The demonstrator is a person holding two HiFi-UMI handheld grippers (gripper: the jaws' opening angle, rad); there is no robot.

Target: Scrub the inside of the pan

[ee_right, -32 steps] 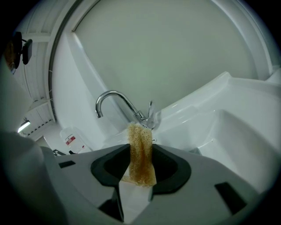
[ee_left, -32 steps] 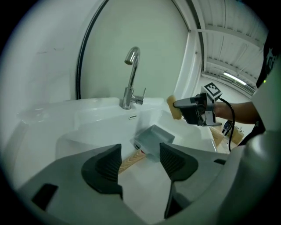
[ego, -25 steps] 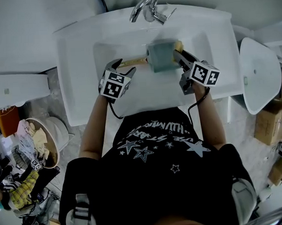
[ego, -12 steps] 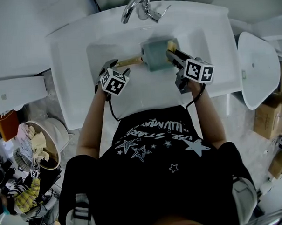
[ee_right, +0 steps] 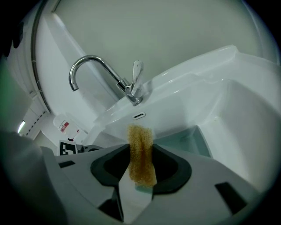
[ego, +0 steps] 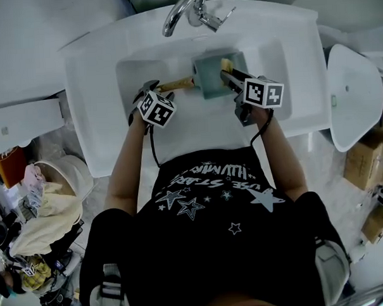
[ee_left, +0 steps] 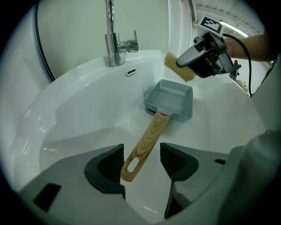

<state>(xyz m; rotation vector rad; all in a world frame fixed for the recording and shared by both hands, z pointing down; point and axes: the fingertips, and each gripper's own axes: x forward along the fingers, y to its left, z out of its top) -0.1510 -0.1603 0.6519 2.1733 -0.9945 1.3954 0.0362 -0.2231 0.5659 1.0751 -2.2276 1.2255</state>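
Jaws on the left gripper (ee_left: 141, 159) are spread apart, with the looped end of the wooden handle (ee_left: 145, 145) lying right between them, not gripped yet. Right gripper (ee_right: 141, 166) is clamped on a yellow sponge (ee_right: 140, 151). The pan (ee_left: 172, 100) sits in the sink (ego: 96, 77), its handle running straight away from the left gripper. The sponge hangs just above the pan's far side, so the right gripper's closer to the inside.
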